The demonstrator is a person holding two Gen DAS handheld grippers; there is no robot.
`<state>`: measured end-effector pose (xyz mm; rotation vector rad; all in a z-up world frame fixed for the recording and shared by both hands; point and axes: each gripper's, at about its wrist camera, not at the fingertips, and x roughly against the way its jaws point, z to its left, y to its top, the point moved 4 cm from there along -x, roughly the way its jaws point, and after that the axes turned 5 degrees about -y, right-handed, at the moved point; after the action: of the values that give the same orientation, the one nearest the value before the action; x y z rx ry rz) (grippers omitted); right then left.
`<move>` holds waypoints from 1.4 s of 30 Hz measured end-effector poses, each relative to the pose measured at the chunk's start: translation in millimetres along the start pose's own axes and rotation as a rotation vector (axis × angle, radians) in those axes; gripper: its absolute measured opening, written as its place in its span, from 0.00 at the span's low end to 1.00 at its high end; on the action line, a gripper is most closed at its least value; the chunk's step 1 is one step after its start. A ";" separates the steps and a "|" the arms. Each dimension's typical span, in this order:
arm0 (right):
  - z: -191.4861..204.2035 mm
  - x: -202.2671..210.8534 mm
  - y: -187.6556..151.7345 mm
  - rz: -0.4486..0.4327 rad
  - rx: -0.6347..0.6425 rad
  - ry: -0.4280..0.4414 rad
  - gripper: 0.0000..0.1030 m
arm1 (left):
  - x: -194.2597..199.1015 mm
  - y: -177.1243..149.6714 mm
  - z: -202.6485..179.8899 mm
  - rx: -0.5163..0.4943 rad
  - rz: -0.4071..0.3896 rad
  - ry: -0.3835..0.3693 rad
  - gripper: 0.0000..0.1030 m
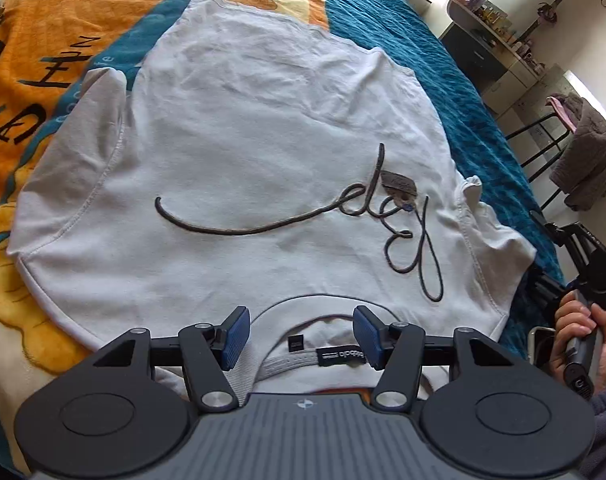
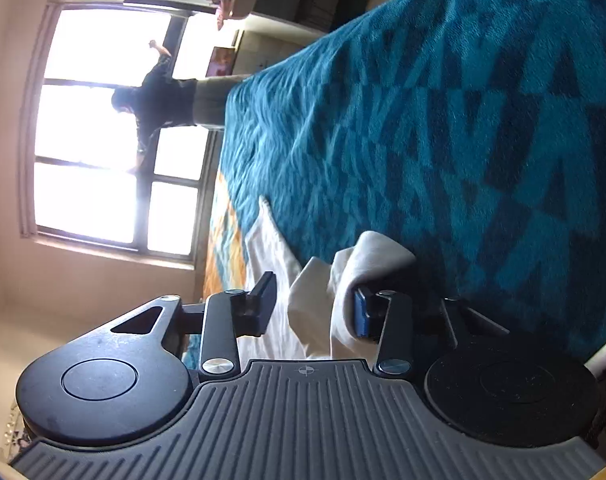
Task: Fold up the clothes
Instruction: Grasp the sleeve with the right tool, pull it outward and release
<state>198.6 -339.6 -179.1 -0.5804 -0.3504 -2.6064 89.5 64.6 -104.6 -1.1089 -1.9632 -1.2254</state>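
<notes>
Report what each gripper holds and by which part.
Left gripper: nothing, open over the collar. Right gripper: sleeve between its jaws, no grip visible.

Creased white cotton-like T-shirt (image 1: 239, 152), fuzzy teal bedspread (image 2: 463, 120), matt black plastic claw (image 1: 297, 338) with ribbed blue pads.

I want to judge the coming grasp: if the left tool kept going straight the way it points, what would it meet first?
Most likely the white T-shirt, at its collar just ahead of the open left tool. Depth is hard to judge through the fisheye.
</notes>
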 end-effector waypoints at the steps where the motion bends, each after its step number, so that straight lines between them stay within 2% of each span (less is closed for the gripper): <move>1: 2.3 -0.9 2.1 0.017 0.014 -0.005 0.34 | -0.6 -1.1 2.2 0.001 0.004 0.003 0.53; 3: 7.1 -2.7 4.1 0.028 0.050 -0.030 0.30 | -1.2 -3.1 6.9 0.020 0.011 -0.002 0.53; 6: 12.1 2.8 14.9 -0.028 0.152 -0.146 0.25 | -2.2 -4.0 8.5 0.013 0.011 0.023 0.53; 10: 17.6 1.6 22.8 -0.055 0.280 -0.321 0.06 | -5.4 -4.1 8.2 -0.010 0.012 0.083 0.54; 15: 36.0 -7.5 5.2 -0.018 0.556 -0.545 0.04 | -11.3 -4.1 8.8 -0.011 0.040 0.117 0.56; 20: 49.5 -13.2 -13.4 0.015 0.739 -0.678 0.03 | -14.7 -4.2 6.2 -0.021 0.052 0.129 0.57; 25: 58.1 -19.8 -29.5 0.026 0.849 -0.757 0.03 | -17.2 -4.8 6.2 -0.022 0.056 0.129 0.58; 34: 56.9 -17.0 -27.7 -0.012 0.823 -0.767 0.03 | -16.1 -5.0 6.9 -0.029 0.056 0.124 0.58; 38: 57.9 -8.4 -23.0 -0.059 0.831 -0.827 0.03 | -15.6 -5.5 6.6 -0.032 0.054 0.122 0.58; 42: 60.9 9.1 -12.2 -0.165 0.834 -0.895 0.00 | -15.2 -6.1 5.5 -0.039 0.051 0.125 0.58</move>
<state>206.2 -312.1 -123.2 -1.3621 -1.6841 -1.8778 91.5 62.8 -121.7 -1.0681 -1.8144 -1.2801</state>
